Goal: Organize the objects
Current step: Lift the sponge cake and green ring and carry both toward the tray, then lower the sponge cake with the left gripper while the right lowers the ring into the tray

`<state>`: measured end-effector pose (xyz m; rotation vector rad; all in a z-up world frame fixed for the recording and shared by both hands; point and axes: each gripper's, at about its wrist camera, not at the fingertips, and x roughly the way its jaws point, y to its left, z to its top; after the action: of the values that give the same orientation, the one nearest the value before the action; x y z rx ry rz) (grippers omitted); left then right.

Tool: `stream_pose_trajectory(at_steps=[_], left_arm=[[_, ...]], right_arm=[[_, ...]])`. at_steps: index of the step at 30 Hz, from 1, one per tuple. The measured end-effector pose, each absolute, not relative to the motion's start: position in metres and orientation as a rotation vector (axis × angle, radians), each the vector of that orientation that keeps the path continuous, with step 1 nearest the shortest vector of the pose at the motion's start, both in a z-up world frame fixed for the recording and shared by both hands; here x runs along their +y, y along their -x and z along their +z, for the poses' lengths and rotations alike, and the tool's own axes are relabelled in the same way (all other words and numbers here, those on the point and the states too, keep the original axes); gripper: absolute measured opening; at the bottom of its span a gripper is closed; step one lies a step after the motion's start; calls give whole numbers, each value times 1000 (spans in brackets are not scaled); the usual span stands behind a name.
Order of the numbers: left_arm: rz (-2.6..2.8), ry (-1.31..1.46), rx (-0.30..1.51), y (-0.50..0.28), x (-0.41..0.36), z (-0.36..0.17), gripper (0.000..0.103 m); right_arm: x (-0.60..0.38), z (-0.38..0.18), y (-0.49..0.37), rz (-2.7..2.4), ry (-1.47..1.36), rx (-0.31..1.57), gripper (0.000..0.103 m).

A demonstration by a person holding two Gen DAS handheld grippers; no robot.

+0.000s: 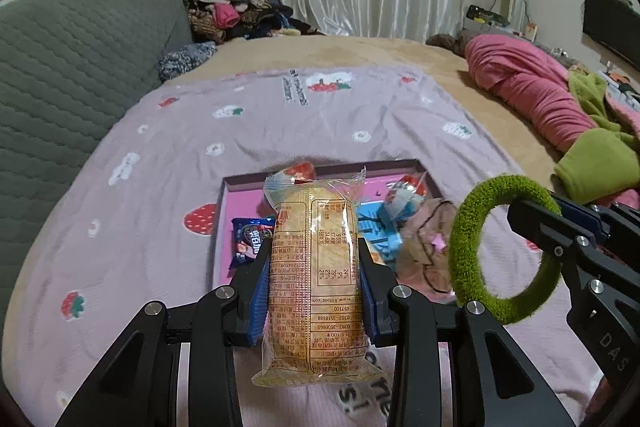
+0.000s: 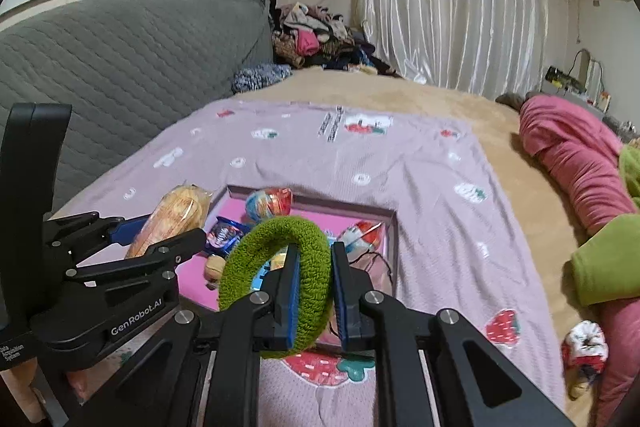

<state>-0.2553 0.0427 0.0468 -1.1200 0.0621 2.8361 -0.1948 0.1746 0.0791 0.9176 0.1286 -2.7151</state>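
My left gripper (image 1: 316, 259) is shut on a wrapped bread bun (image 1: 314, 267), held above the near edge of a pink box lid (image 1: 228, 195); the bun also shows in the right wrist view (image 2: 172, 223). My right gripper (image 2: 316, 267) is shut on a green fuzzy hair ring (image 2: 272, 259), also above the box (image 2: 394, 239); the ring hangs at the right in the left wrist view (image 1: 504, 251). Inside the box lie a dark blue cookie packet (image 1: 252, 239), a light blue packet (image 1: 380, 231), round wrapped sweets (image 2: 268, 203) and a beige scrunchie (image 1: 424, 247).
The box rests on a lilac strawberry-print blanket (image 1: 280, 119) on a bed. A grey quilted headboard (image 1: 80, 67) is at the left. Pink and green bedding (image 1: 560, 115) lies at the right, a clothes pile (image 1: 236, 7) at the back. A red-white pouch (image 2: 584, 347) lies near right.
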Motion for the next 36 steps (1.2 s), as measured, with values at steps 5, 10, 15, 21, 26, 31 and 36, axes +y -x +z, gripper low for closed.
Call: stream_pose_trajectory(at_steps=[5,10,15,21,26,31,36], left_arm=[[2822,1180,69,284,45,5,38],[2829,1216,84,304,49,-30,38],[2840,1231,119,310,55,-50,38],[2827,1267,123,316,55,-73,38],[2816,1298,123,320,54,-88,39],[2822,1280,121,320,55,-91,40],[2823,1277,118,321,56,-92,41]], right_arm=[[175,47,222,-2689,-961,109,15],[173,20,244,-2668,-988,81,15],[171,-4,255,-2654,-1022,77,15],[169,-30,264,-2652,-1077,113,15],[170,-43,271,-2650,-1106,124,15],[165,-48,274,-2650,-1114,147,15],[165,-50,276,-2652,-1127,147,20]])
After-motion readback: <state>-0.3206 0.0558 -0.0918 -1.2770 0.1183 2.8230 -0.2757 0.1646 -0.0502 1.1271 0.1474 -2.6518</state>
